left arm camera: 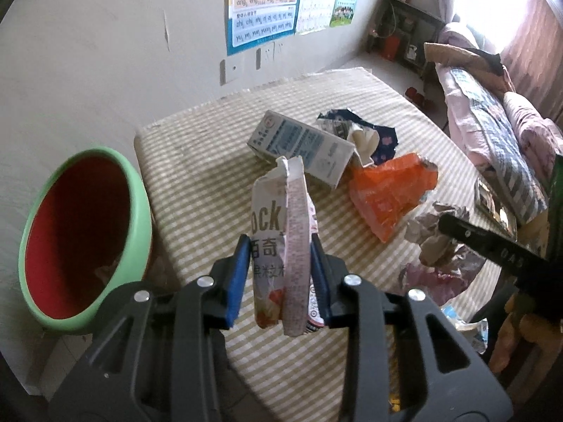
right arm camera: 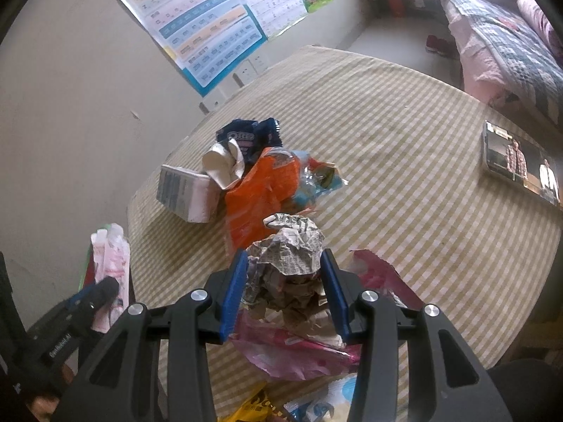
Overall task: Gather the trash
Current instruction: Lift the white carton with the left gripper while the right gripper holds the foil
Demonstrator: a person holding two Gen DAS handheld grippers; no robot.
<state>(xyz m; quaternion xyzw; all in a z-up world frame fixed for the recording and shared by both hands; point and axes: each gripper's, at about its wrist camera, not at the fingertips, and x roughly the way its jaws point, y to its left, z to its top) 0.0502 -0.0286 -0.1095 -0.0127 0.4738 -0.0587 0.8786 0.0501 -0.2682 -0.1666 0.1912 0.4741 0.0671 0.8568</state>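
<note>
Two grippers, left gripper [left arm camera: 281,274] clamping one flattened carton [left arm camera: 278,246], right gripper [right arm camera: 286,292] clamping one newspaper wad [right arm camera: 292,249]

Postered wall [left arm camera: 105,52], sunlit bed [left arm camera: 492,123]

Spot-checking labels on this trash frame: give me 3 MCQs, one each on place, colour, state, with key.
1. Where is the green bin in the left wrist view?
A. left of the table
B. on the bed
C. on the table

2. The bin's inside is:
A. blue
B. red
C. white

3. The left tool is:
A. empty
B. open above the box
C. shut on a flattened snack carton

Key: A, it stands off the table's left edge; B, red shows inside the rim; C, both pads press the carton.
</note>
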